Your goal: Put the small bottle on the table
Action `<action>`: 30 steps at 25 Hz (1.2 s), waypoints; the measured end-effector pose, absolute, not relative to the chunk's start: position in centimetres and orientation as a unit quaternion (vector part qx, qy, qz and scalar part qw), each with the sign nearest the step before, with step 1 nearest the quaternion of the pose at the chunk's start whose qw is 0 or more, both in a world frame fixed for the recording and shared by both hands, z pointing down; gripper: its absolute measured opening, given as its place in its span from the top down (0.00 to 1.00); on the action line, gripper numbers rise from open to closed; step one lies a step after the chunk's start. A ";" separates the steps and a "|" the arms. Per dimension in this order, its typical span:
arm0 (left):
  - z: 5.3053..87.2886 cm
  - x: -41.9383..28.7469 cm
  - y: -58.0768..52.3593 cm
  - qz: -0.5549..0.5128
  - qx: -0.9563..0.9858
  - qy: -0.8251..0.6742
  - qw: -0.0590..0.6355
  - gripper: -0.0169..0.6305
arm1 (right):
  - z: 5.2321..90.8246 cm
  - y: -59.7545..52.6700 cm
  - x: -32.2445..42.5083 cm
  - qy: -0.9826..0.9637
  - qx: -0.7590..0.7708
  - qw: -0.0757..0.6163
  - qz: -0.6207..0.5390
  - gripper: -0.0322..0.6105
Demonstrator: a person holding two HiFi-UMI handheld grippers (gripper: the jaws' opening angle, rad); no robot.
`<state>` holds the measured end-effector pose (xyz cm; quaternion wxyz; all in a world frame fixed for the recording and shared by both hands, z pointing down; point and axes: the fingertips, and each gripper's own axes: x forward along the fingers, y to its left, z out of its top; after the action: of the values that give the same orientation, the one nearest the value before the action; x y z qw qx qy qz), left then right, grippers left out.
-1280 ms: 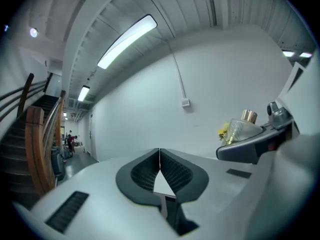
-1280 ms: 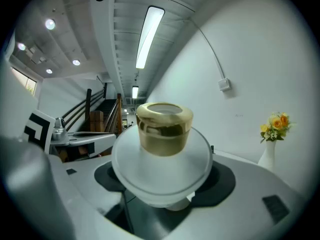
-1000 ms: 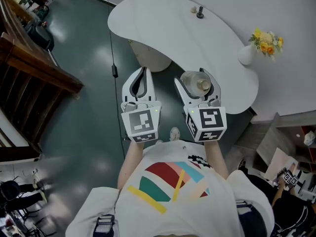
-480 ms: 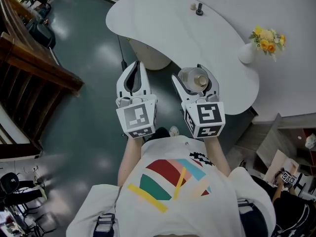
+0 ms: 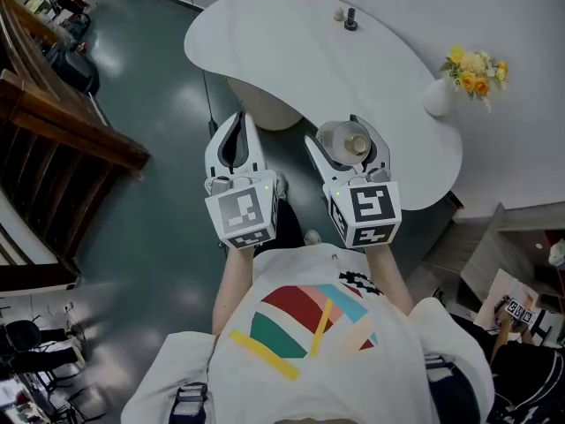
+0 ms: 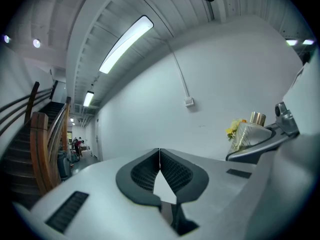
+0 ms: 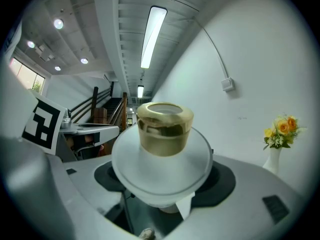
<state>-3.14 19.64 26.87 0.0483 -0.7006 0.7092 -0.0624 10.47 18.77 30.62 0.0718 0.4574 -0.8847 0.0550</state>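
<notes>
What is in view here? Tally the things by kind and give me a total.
2 hand-held grippers: left hand-held gripper, right hand-held gripper
1 small bottle
1 vase of flowers
2 small items at the table's far edge: dark item, pale item
Total: 6

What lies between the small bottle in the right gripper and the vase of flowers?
Only bare white table. In the head view, the stretch from the bottle, held in the right gripper, to the vase holds no other thing.

You are holding the small bottle (image 5: 346,142) in your right gripper (image 5: 341,134) by the white worktop's (image 5: 282,51) near edge; your left gripper (image 5: 238,122) is hovering alongside, fingers together.
</notes>
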 end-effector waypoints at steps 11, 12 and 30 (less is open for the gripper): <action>26.7 -4.2 16.1 -0.050 -0.712 0.697 0.062 0.95 | 30.0 16.1 9.3 -0.883 0.465 0.062 0.031 0.42; 26.6 -4.4 15.5 -0.047 -0.715 0.695 0.062 0.95 | 29.8 15.7 9.0 -0.883 0.465 0.062 0.028 0.42; 28.6 -9.6 4.5 -0.042 -0.736 0.674 0.045 0.95 | 31.4 4.9 1.7 -0.884 0.460 0.083 0.017 0.42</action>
<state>-9.62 4.52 28.59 0.0451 -0.7364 0.6737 -0.0424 1.70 4.86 31.37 0.0827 0.4600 -0.8839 0.0167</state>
